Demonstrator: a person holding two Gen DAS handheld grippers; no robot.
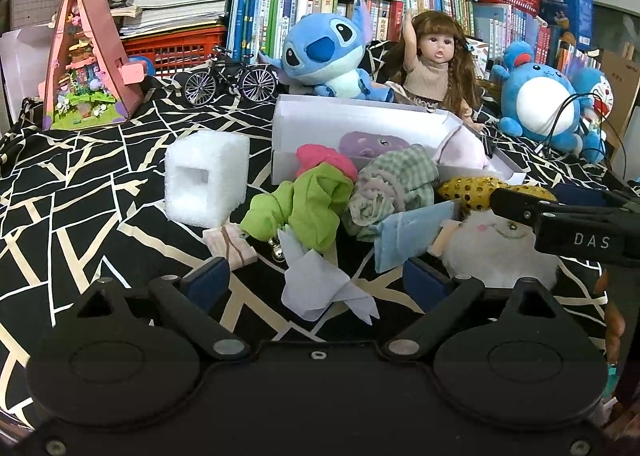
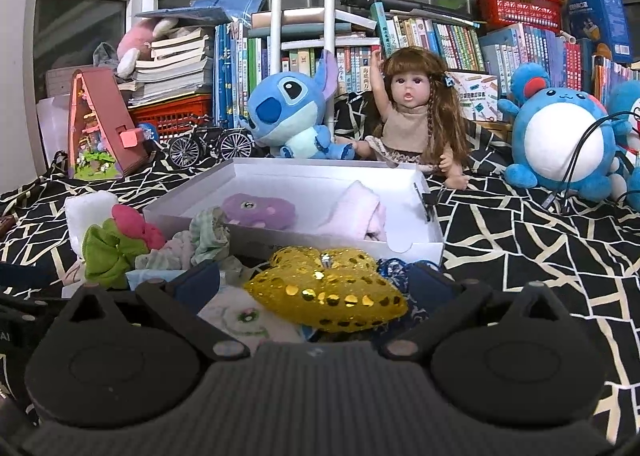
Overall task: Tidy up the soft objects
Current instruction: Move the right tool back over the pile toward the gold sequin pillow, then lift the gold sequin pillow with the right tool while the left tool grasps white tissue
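Observation:
My left gripper [image 1: 318, 280] stands open low over the patterned cloth, with a crumpled pale lavender cloth [image 1: 320, 284] lying between its blue pads, untouched. Just beyond lie a green cloth [image 1: 304, 204], a pink cloth [image 1: 324, 160], a checked cloth [image 1: 396, 184] and a light blue cloth [image 1: 412, 232]. My right gripper [image 2: 314, 284] is open around a gold sequined heart pillow [image 2: 332, 296], which rests partly on a white fluffy plush [image 2: 240, 316]. Behind stands a white box [image 2: 320, 176] holding a purple plush [image 2: 258, 210] and a folded pink cloth [image 2: 360, 212].
A white foam block [image 1: 206, 180] stands left of the pile, with a small wrapped packet [image 1: 230, 246] in front of it. A blue alien plush [image 1: 324, 52], a doll [image 1: 432, 60], a round blue plush [image 1: 536, 96], a toy bicycle [image 1: 230, 78] and a toy house [image 1: 86, 64] line the back before the books.

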